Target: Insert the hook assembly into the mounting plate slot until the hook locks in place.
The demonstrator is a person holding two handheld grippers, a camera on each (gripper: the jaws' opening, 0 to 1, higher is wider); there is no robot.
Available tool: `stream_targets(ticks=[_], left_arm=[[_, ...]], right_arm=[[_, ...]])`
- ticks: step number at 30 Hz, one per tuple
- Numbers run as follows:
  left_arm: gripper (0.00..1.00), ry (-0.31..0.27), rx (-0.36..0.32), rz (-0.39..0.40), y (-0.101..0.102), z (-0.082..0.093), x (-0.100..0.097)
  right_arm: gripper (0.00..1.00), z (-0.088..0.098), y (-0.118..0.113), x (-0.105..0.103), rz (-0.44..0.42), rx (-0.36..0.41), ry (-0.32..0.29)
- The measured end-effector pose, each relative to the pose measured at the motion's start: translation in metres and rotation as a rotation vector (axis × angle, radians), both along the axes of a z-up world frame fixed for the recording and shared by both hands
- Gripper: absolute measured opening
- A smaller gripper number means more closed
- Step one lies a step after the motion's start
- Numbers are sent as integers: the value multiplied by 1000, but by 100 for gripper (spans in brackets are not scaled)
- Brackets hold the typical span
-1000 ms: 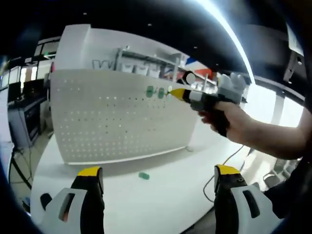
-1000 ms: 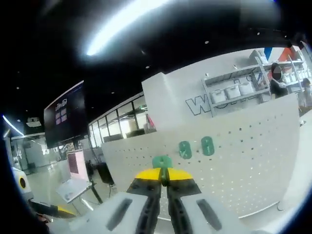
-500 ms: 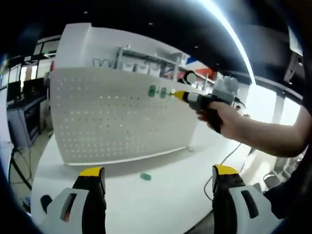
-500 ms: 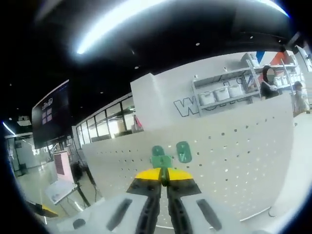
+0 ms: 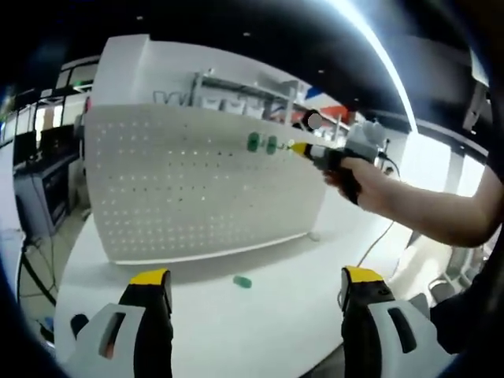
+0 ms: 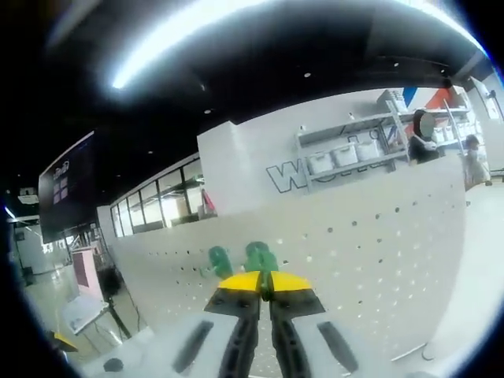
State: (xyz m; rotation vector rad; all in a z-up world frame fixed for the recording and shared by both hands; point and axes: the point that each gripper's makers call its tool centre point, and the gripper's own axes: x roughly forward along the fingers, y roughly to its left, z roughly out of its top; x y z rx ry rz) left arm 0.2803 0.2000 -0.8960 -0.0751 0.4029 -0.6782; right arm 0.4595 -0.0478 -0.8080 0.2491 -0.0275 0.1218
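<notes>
A white perforated mounting plate (image 5: 197, 185) stands upright on a white bench (image 5: 260, 315), with two green hooks (image 5: 262, 143) seated side by side near its upper edge, at about one o'clock from the plate's centre in the left gripper view. A hand (image 5: 366, 185) holds the right tool (image 5: 299, 148) up against the plate, its yellow tips just beside the right-hand hook. In the right gripper view that tool's jaws are clenched, yellow tips meeting, with a green hook assembly (image 6: 261, 258) showing directly above them at the plate's face; whether it is gripped cannot be told. A spare green hook (image 5: 242, 281) lies on the bench in front of the plate. The left tool (image 5: 250, 283) hangs released, jaws wide apart, over the bench.
</notes>
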Motion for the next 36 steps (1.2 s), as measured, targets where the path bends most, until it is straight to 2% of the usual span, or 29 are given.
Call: stream_targets(ticks=[9, 22, 36], left_arm=[[89, 22, 4, 2, 1, -7, 0], [88, 44, 16, -3, -2, -14, 2], [87, 56, 23, 9, 4, -17, 3]], right_arm=[[0, -2, -16, 14, -24, -30, 8], [0, 4, -30, 31, -69, -43, -20], [0, 3, -33, 32, -113, -73, -53]])
